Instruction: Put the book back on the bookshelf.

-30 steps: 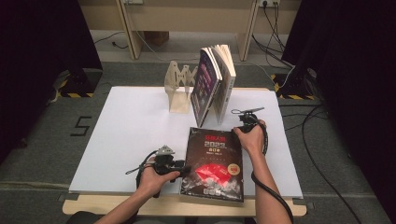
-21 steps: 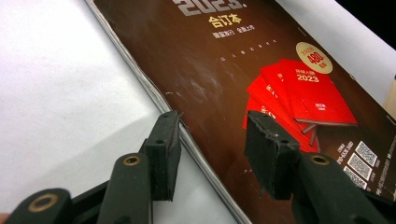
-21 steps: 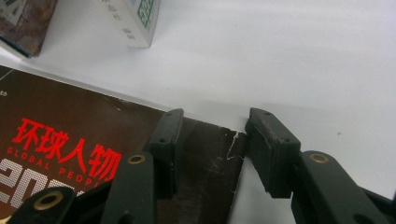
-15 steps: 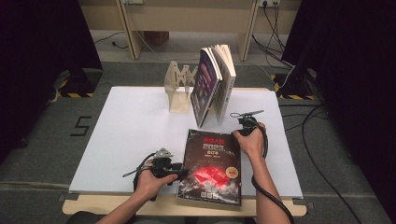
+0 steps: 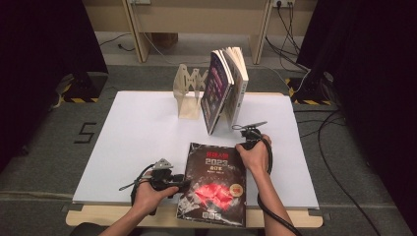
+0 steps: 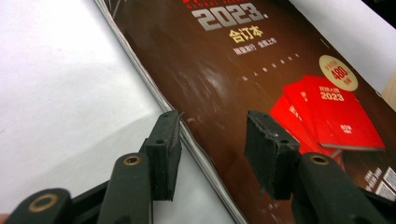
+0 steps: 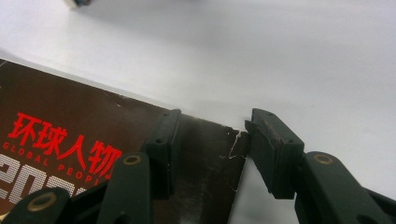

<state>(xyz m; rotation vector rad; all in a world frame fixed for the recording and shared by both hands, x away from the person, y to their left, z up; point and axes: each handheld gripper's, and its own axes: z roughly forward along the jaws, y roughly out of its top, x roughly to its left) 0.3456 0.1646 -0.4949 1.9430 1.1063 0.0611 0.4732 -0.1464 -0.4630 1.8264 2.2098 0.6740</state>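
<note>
A dark magazine [image 5: 216, 182] with red lettering and "2023" on its cover lies flat at the near edge of the white table [image 5: 137, 132], its bottom overhanging the front. My left gripper [image 5: 179, 182] is at its left edge. In the left gripper view that gripper [image 6: 212, 126] is open, one jaw over the table and the other over the cover [image 6: 261, 60]. My right gripper [image 5: 246, 140] is at the top right corner. Its jaws [image 7: 212, 123] have just been opening and stand open astride the worn corner [image 7: 205, 140], which lies between them unpinched.
At the back of the table a pale wooden rack [image 5: 189, 91] stands upright. Beside it, to the right, several books [image 5: 226, 86] lean on end. Cables [image 5: 339, 162] trail over the grey floor at the right.
The magazine has slid toward the near edge and a little to the left. Both hands have moved along with it, the right one coming nearer and leftward.
</note>
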